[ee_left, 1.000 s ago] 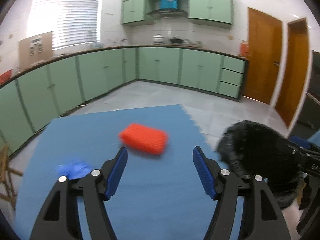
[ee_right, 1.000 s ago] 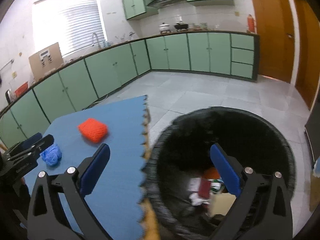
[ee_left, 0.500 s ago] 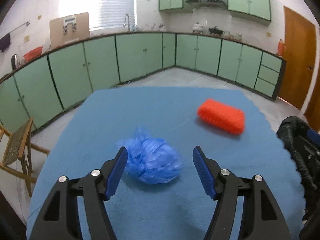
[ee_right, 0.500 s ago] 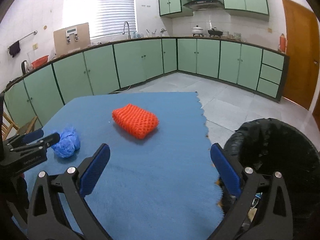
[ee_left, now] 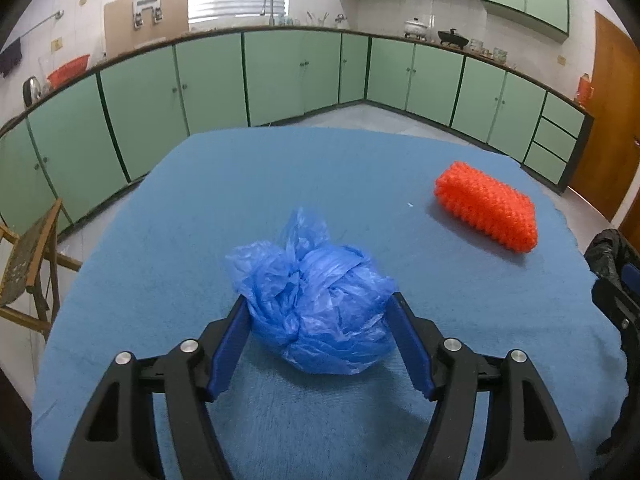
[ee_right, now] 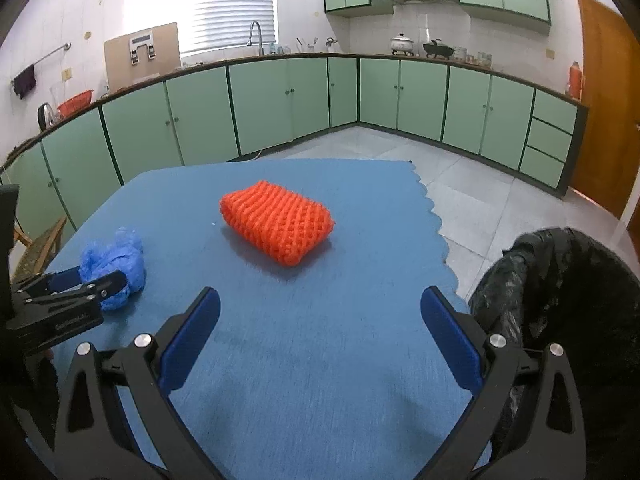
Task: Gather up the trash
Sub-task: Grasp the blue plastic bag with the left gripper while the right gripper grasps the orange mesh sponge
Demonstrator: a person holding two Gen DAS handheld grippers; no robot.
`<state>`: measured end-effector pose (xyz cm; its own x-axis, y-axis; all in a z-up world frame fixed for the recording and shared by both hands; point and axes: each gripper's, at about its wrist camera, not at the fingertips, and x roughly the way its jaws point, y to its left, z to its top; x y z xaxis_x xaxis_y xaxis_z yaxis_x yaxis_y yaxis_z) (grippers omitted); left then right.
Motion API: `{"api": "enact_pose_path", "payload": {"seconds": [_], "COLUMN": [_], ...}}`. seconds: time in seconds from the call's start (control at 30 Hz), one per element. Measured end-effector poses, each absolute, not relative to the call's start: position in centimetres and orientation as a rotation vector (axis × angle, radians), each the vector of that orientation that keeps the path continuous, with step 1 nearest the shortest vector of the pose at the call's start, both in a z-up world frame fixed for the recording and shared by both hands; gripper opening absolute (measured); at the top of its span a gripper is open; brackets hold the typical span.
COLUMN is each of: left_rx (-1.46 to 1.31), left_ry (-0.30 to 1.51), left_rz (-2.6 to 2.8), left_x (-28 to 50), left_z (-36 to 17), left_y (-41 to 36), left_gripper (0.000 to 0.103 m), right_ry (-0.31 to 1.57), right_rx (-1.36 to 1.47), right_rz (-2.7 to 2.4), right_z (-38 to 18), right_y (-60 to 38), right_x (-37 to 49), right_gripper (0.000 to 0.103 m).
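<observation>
Both views have swung off the bin and onto the table since a second ago; the crumpled blue plastic bag, then a small blur off to the left gripper's side, now sits between the left gripper fingers – jaws wide, pads flanking the wad, maybe brushing its sides, not squeezing it. Reads as the approach done and the pinch next; nothing lifted yet. The right gripper, over the bin a second ago, now faces the orange foam net with fingers spread wide and empty, the net well ahead of the tips.

Bag: thin glossy film, wrinkled into a loose ball with a twisted tuft on top – should squash easily and may slip. Net: soft foam mesh, bumpy lattice, flattened oblong, lying on the blue mat; mat looks fuzzy, with a scalloped edge on the bin side. Bin lined with black crinkly plastic, on the floor just beside the table's right edge.
</observation>
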<state>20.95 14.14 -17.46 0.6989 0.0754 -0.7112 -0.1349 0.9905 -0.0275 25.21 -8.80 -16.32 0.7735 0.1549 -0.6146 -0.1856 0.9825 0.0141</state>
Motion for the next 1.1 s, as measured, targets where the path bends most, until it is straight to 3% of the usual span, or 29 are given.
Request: {"api": "enact_pose_path", "payload": {"seconds": [0.07,0.2,0.33,0.4,0.5,0.8,0.83,0.87,0.9,1.0,1.07,1.1], "left_rx": [-0.087,-0.085,-0.083,-0.086,-0.088,-0.096,-0.100,-0.105,-0.109,-0.098,-0.093,-0.087], "left_ry": [0.791,0.781,0.761,0.742,0.725,0.735,0.736,0.740,0.744,0.754,0.769,0.774], "left_rz": [0.115,0.107,0.107,0.109,0.108,0.106,0.099,0.095,0.097,0.102,0.098,0.098], "left_x": [21.0,21.5,22.1,22.3,23.0,24.3,24.2,24.2,24.2,24.4,24.7,24.8], "left_z": [-17.5,-17.1,-16.4,-16.0,-15.4,-15.8,-15.9,-15.9,-16.0,-16.4,-16.7,-16.8], "left_y": [14.3,14.3,14.2,14.2,14.2,14.4,14.4,14.5,14.5,14.3,14.1,14.0], "left_gripper": [0.065,0.037,0.025,0.013,0.011,0.012,0.013,0.021,0.039,0.049,0.054,0.054], "right_ry": [0.675,0.679,0.676,0.682,0.683,0.766,0.780,0.797,0.808,0.816,0.826,0.823], "right_rx": [-0.051,-0.055,-0.050,-0.041,-0.049,-0.047,-0.046,-0.042,-0.039,-0.027,-0.009,-0.005], "right_rz": [0.189,0.181,0.184,0.177,0.166,0.157,0.162,0.175,0.188,0.248,0.301,0.306], "right_z": [-16.4,-16.5,-16.5,-16.6,-16.6,-18.1,-18.2,-18.5,-18.6,-18.7,-18.7,-18.6], "right_y": [-8.6,-8.1,-7.9,-7.7,-7.4,-6.9,-6.9,-6.9,-6.9,-6.6,-6.3,-6.3], "right_x": [26.2,28.1,29.7,30.6,31.9,34.9,35.1,35.3,35.5,35.5,35.3,35.1], "right_gripper": [0.097,0.097,0.097,0.097,0.097,0.095,0.091,0.087,0.084,0.069,0.047,0.045]}}
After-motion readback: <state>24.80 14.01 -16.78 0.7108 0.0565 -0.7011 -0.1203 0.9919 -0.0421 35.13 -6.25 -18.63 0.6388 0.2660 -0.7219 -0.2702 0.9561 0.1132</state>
